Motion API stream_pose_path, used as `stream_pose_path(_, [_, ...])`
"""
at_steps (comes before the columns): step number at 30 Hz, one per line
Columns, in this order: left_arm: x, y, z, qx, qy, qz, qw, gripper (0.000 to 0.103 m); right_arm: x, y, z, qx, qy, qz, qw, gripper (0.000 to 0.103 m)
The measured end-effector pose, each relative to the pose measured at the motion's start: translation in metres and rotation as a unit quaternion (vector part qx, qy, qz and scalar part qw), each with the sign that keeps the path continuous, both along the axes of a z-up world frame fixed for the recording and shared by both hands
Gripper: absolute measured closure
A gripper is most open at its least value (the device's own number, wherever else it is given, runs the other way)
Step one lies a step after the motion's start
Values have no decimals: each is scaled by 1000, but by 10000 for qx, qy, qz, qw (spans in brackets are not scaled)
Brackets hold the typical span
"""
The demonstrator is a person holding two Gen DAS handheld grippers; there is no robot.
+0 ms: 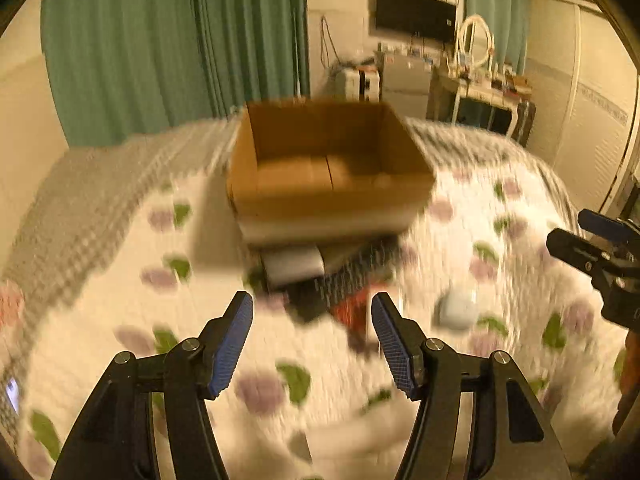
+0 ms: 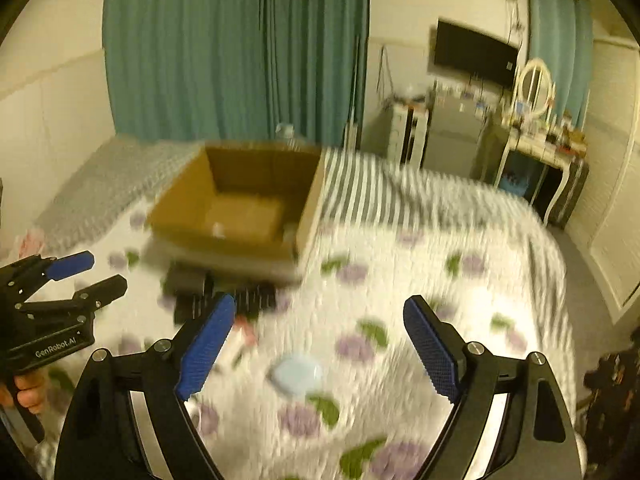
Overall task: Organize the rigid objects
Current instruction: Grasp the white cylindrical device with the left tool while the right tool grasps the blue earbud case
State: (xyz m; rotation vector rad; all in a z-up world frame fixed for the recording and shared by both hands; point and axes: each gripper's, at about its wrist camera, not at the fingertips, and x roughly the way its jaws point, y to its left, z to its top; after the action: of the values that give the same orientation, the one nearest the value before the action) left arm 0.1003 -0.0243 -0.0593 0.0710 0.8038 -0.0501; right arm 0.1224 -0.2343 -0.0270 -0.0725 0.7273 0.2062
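Observation:
An open cardboard box [image 1: 328, 168] sits on the bed; it also shows in the right wrist view [image 2: 240, 204]. In front of it lie a white box [image 1: 294, 266], a dark patterned object [image 1: 352, 276], a red item [image 1: 352, 312] and a pale blue round object [image 1: 458, 310]. My left gripper [image 1: 312, 312] is open and empty, above the bed just short of the dark object. My right gripper [image 2: 320, 316] is open and empty, above the pale blue object [image 2: 296, 372]. Both views are motion-blurred. The dark object [image 2: 224, 296] also shows in the right wrist view.
The bed has a floral quilt [image 2: 360, 320] and a striped sheet [image 2: 380, 192]. Green curtains [image 1: 160, 40] hang behind. A dressing table with a mirror [image 2: 536, 120] and a wall TV [image 2: 472, 52] stand at the back right. Each gripper shows in the other's view, the right one [image 1: 568, 236] and the left one [image 2: 100, 276].

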Motion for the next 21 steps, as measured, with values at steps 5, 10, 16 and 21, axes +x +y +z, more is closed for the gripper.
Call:
stream_pose_path(5, [-25,-11,-45,361,500,-498,9969,38,-22,2,-44,29,407,96,9991,16])
stream_pose_path(10, [-43,-28,-65,517,719,-1210,9887,38,-23,3,-65,16,675,47,9977,16])
stream_pose_path(16, [-46,-49,-82,719,1002,-1807,9758,34,-18,7,-71,-78,799,36,9968,16])
stream_pose_path(21, [-31,-58,-101,966,1151,-1984,9685,34,-12,10,-77,-151,944,31,9954,16])
